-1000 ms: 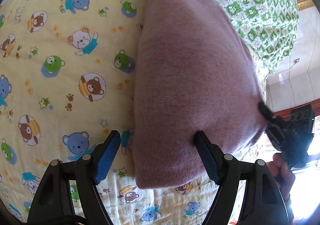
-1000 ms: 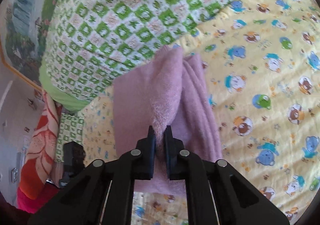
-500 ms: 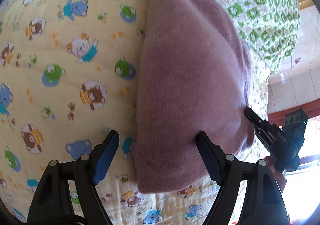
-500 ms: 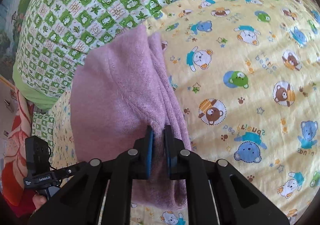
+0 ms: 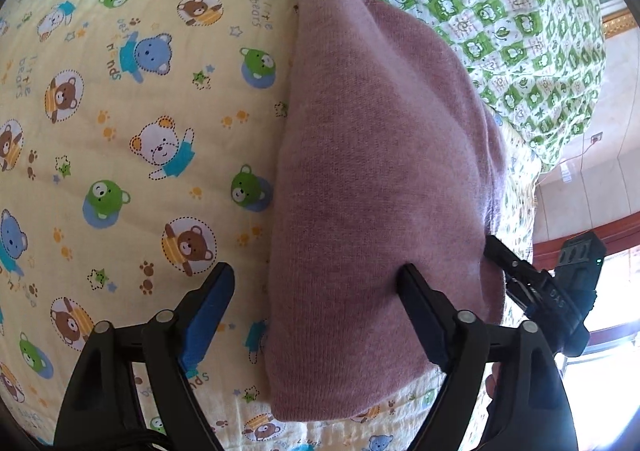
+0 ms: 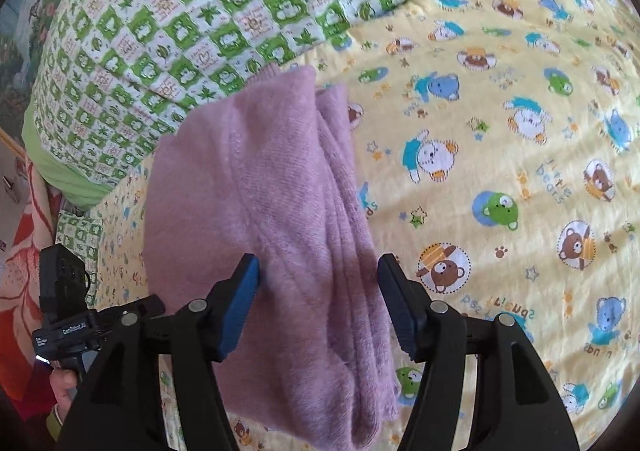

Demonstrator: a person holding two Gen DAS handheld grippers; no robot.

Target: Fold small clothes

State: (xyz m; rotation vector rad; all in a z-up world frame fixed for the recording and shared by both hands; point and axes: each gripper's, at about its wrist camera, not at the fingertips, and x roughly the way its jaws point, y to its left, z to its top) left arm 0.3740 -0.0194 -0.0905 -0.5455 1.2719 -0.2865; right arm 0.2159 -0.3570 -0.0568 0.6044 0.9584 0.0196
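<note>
A pink knitted garment [image 5: 380,171] lies folded in a thick bundle on the yellow bear-print sheet [image 5: 120,131]. In the right wrist view its stacked fold edges [image 6: 344,211] run along its right side. My left gripper [image 5: 314,277] hovers over the bundle's near left edge. Its jaws are opening wide, one finger over the sheet and the other over the knit, pinching nothing. My right gripper [image 6: 318,263] stands above the garment's near end. Its jaws are opening, with the knit between the blue pads [image 6: 240,303] but not pressed by them.
A green and white checked quilt [image 6: 200,11] is heaped behind the garment, touching its far end. The bed edge, a red flowered cloth [image 6: 24,251] and a tiled floor [image 5: 580,191] lie beyond the garment's outer side. A hand [image 6: 60,383] holds the other tool there.
The right gripper has let go of the garment's fold and spread its jaws; the raised layer has dropped flat onto the bundle. The left gripper has widened a little and shifted slightly.
</note>
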